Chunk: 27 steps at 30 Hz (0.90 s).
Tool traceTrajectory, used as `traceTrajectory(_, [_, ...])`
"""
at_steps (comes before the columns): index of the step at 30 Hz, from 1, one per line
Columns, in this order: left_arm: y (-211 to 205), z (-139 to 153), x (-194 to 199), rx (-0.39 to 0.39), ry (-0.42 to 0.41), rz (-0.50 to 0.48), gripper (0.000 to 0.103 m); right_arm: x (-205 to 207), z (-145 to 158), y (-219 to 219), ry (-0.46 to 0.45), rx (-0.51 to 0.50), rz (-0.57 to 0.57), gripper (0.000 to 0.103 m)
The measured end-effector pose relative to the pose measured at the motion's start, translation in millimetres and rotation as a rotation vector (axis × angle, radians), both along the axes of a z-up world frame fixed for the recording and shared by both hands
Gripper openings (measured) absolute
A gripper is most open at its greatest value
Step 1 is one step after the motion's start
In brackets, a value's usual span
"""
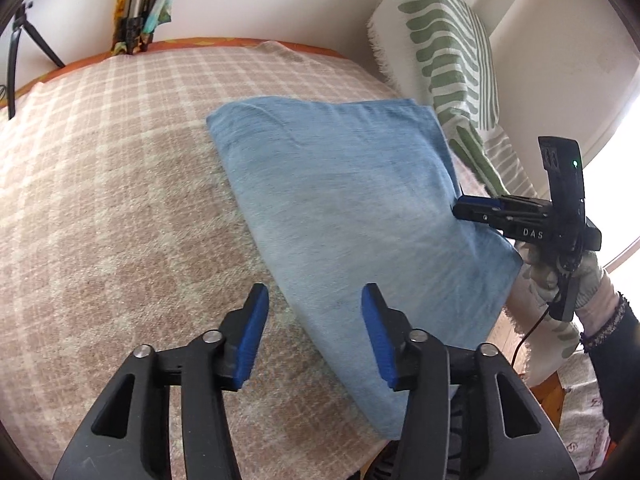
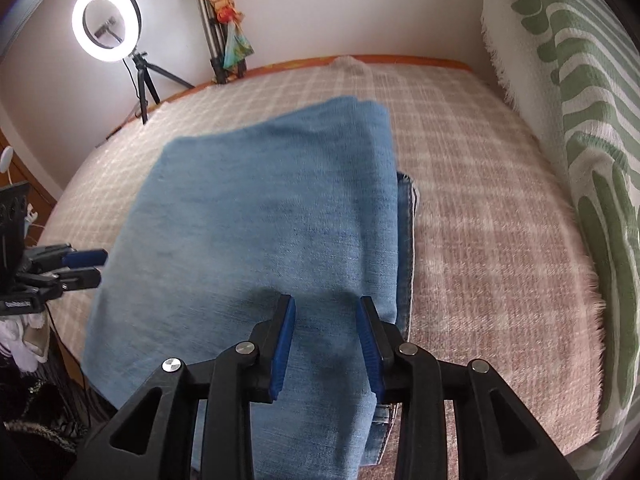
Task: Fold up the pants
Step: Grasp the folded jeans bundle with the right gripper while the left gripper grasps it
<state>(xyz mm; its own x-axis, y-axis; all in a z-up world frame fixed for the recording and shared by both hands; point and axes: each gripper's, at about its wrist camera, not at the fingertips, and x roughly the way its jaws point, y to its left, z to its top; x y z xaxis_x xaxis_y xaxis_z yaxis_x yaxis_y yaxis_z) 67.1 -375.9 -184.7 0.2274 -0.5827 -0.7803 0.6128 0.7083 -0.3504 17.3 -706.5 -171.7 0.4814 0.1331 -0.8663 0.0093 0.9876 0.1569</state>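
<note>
So pants [image 2: 256,216] lie folded mid-bed [image 2: 480,200]: soft, hefty denim, floppy. I'd pinch the thick near hem (layers slip). Left gripper [image 1: 316,332] part-open, empty; right gripper [image 2: 326,340] part-open astride cloth, not pinching.

Pants [image 2: 256,220] are folded up on the bed [image 2: 480,208], hanging over its near edge. Patterned throw [image 2: 580,120] along the right side. Ring light [image 2: 106,21] and tripod [image 2: 212,32] stand behind the bed, by the wall.
</note>
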Motion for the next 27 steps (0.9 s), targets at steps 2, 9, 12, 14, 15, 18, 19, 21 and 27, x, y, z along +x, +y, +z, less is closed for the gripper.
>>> traceTrajectory(2, [0, -1, 3, -0.001, 0.014, 0.01, 0.049, 2, 1, 1, 0.002, -0.009, 0.009, 0.035])
traceTrajectory(9, [-2, -7, 18, -0.018, 0.064, 0.037, 0.054, 6, 6, -18, -0.032, -0.018, -0.028, 0.081])
traceTrajectory(12, [-5, -10, 24, -0.027, 0.08, 0.046, 0.054, 14, 1, -33, -0.029, 0.042, -0.05, 0.082])
traceTrajectory(14, [-7, -11, 27, -0.032, 0.088, 0.053, 0.054, 19, -3, -40, -0.028, 0.08, -0.058, 0.083])
traceTrajectory(15, [-8, -12, 29, -0.036, 0.094, 0.056, 0.054, 22, -5, -44, -0.029, 0.099, -0.062, 0.083])
traceTrajectory(18, [-10, -14, 34, -0.045, 0.109, 0.061, 0.054, 28, -10, -53, -0.038, 0.155, -0.066, 0.084])
traceTrajectory(19, [-10, -15, 36, -0.049, 0.115, 0.062, 0.054, 30, -11, -56, -0.039, 0.174, -0.063, 0.084])
traceTrajectory(21, [-11, -17, 38, -0.054, 0.125, 0.063, 0.054, 34, -15, -60, -0.038, 0.203, -0.054, 0.085])
traceTrajectory(27, [-13, -24, 49, -0.107, 0.177, 0.081, 0.054, 38, -27, -69, -0.028, 0.273, -0.047, 0.087])
